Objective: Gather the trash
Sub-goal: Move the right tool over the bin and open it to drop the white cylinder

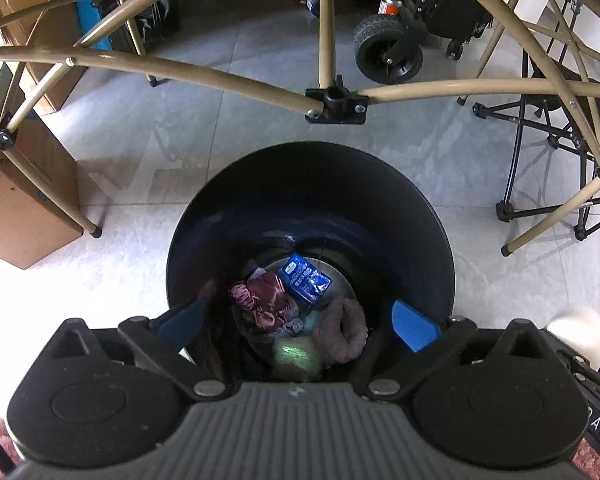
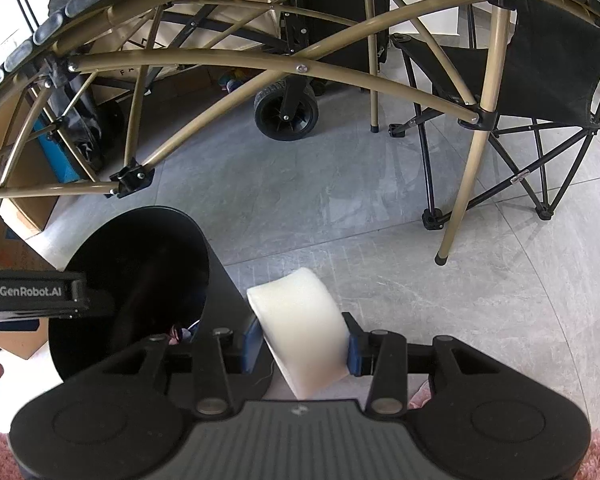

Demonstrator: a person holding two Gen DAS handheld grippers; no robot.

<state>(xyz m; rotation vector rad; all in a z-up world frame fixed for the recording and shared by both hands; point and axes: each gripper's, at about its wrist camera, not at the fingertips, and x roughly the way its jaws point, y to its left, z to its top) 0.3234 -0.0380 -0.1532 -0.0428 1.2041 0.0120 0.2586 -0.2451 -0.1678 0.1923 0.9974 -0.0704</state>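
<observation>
The left gripper [image 1: 298, 322] is hanging over the round black trash bin [image 1: 260, 184], its blue fingers [image 1: 414, 326] standing wide apart with nothing between them; a blurred greenish scrap [image 1: 296, 360], perhaps dropping, is showing inside the bin; the right gripper [image 2: 300, 348] is waiting just beside the bin, clamping a cream-white, curved foam-like piece [image 2: 300, 320] upright.

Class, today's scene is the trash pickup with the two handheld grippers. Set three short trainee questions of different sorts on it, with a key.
1. True or false: the left gripper is clamped on a blue packet.
2. What does the right gripper hold?
A. white tape roll
B. metal can
C. sock
3. Fill in: the left gripper is poised over the black ____.

Key:
1. False; its jaws are open, and the blue packet lies in the bin.
2. A, the white tape roll.
3. bin
</observation>
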